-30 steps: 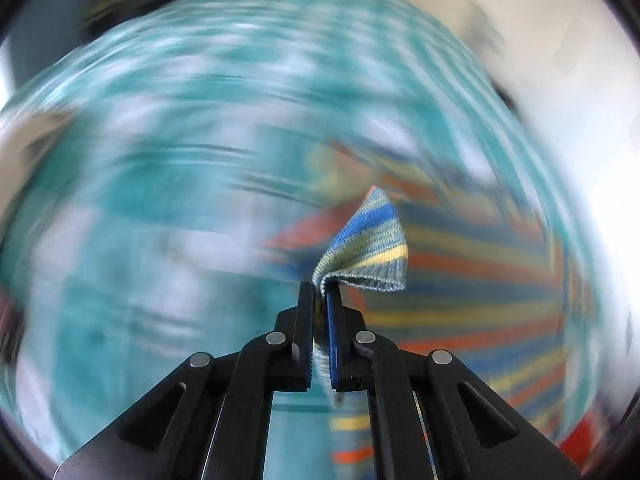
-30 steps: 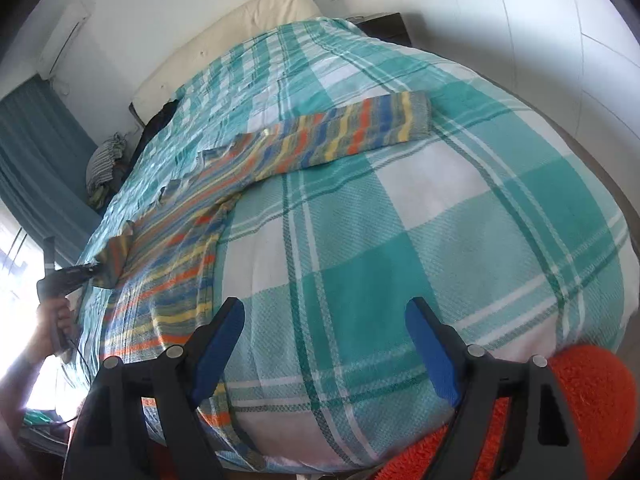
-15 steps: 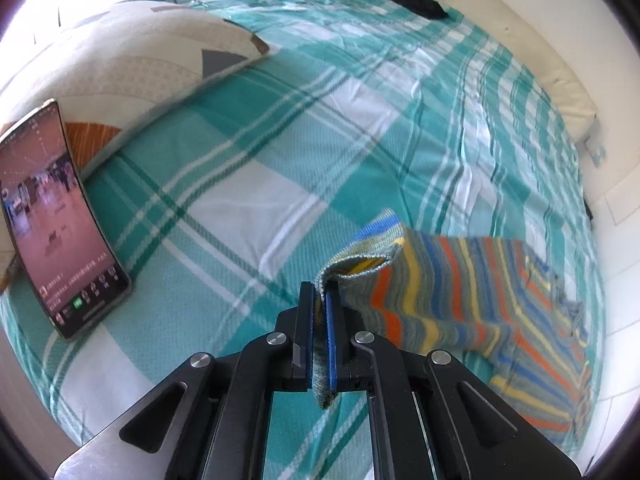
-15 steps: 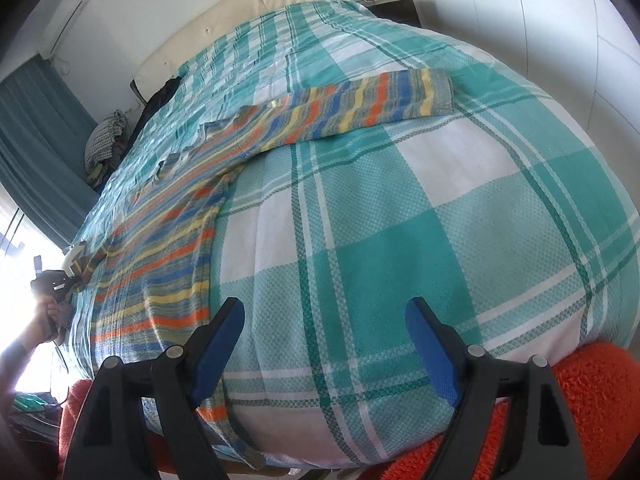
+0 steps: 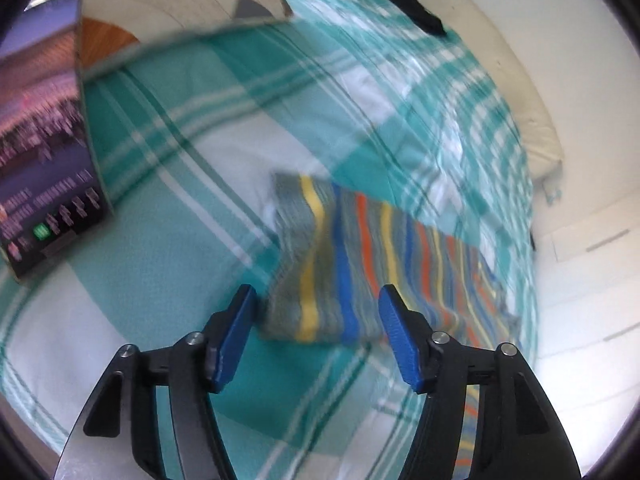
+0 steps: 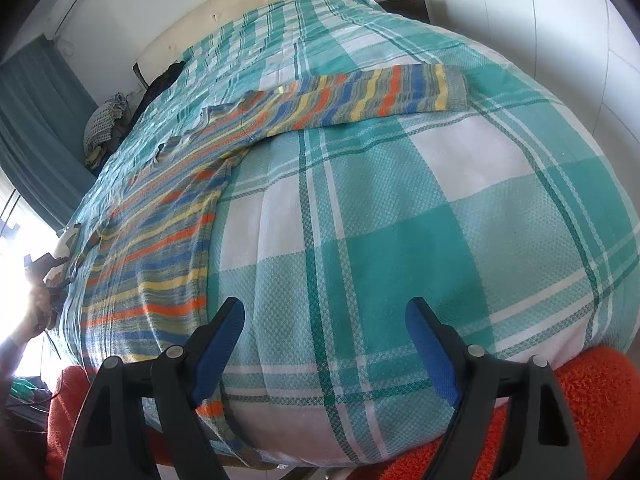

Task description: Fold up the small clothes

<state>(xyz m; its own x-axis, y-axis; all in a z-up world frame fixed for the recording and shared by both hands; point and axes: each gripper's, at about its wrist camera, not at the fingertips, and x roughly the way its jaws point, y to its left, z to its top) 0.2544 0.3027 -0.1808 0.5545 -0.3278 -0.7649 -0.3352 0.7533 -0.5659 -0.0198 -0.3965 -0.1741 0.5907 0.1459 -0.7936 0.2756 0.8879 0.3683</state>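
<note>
With both tongs spread wide and gripping nothing, the striped sweater (image 6: 168, 216) lies flat on the plaid bedspread (image 6: 440, 208).

Left gripper (image 5: 316, 320) hangs over the sleeve cuff (image 5: 316, 264), jaws apart and not touching it; the cuff rests on the cover between the blue pads (image 5: 236, 332), view blurred. Phone (image 5: 44, 136) with lit screen leans just left of the sleeve, against a patterned pillow (image 5: 180, 4). Right gripper (image 6: 324, 344) sits low at the near edge of the bed, jaws released, over bare plaid; the sweater body is just left of it, one sleeve (image 6: 384, 92) stretched out to the right farther up the bed. Orange fuzzy fabric (image 6: 592, 396) under the right gripper. Cream headboard (image 6: 248, 4) at the far end; teal curtain (image 6: 36, 128) at left.
</note>
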